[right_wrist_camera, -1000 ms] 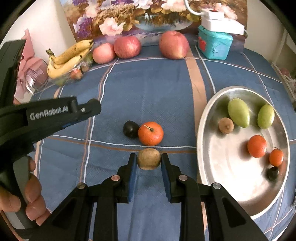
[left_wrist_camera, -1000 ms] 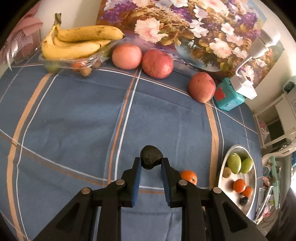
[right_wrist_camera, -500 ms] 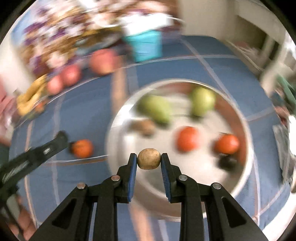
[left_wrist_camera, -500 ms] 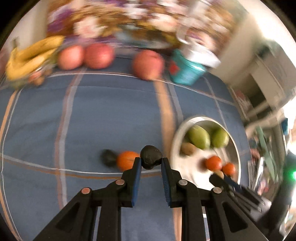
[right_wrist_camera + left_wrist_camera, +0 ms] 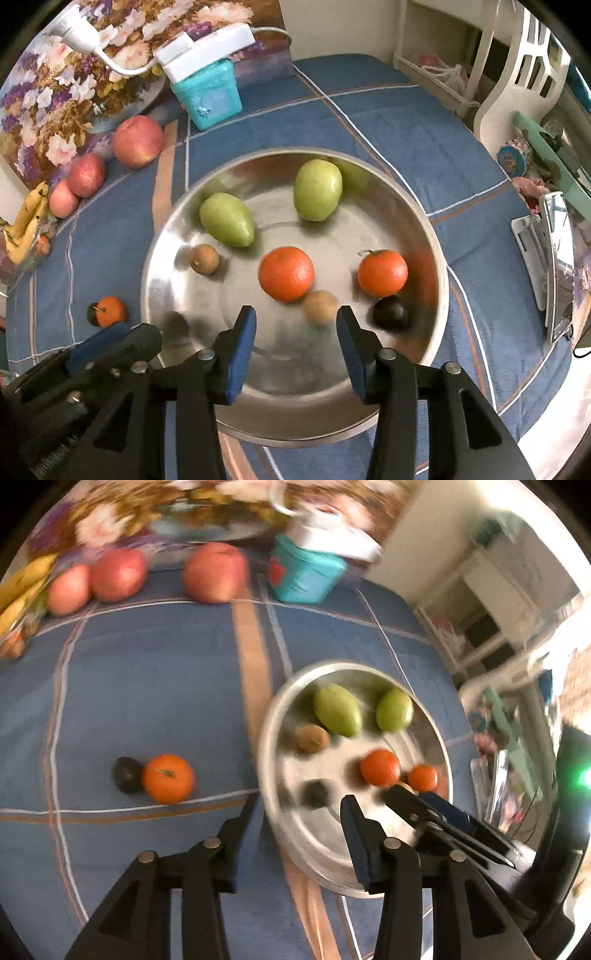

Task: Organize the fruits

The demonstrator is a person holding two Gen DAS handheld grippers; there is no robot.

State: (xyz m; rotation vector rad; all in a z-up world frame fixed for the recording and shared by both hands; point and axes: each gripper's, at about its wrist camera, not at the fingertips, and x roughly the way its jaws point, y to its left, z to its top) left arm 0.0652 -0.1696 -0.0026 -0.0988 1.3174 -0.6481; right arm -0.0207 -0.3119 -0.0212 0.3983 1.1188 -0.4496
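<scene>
Both my grippers, left (image 5: 299, 812) and right (image 5: 295, 325), have just been opening, jaws apart and empty over the metal bowl (image 5: 424, 221); a brown fruit (image 5: 320, 306) lies blurred inside.

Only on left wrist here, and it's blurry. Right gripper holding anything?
Observer: No. The right gripper has just been opening its jaws and nothing is between them. A small brown fruit lies in the metal bowl just past its fingertips.
Operator: I make out one dark fruit in the bowl. Any more?
Observer: Yes, the right wrist view shows another dark fruit near the bowl's right wall, right beside an orange.
</scene>
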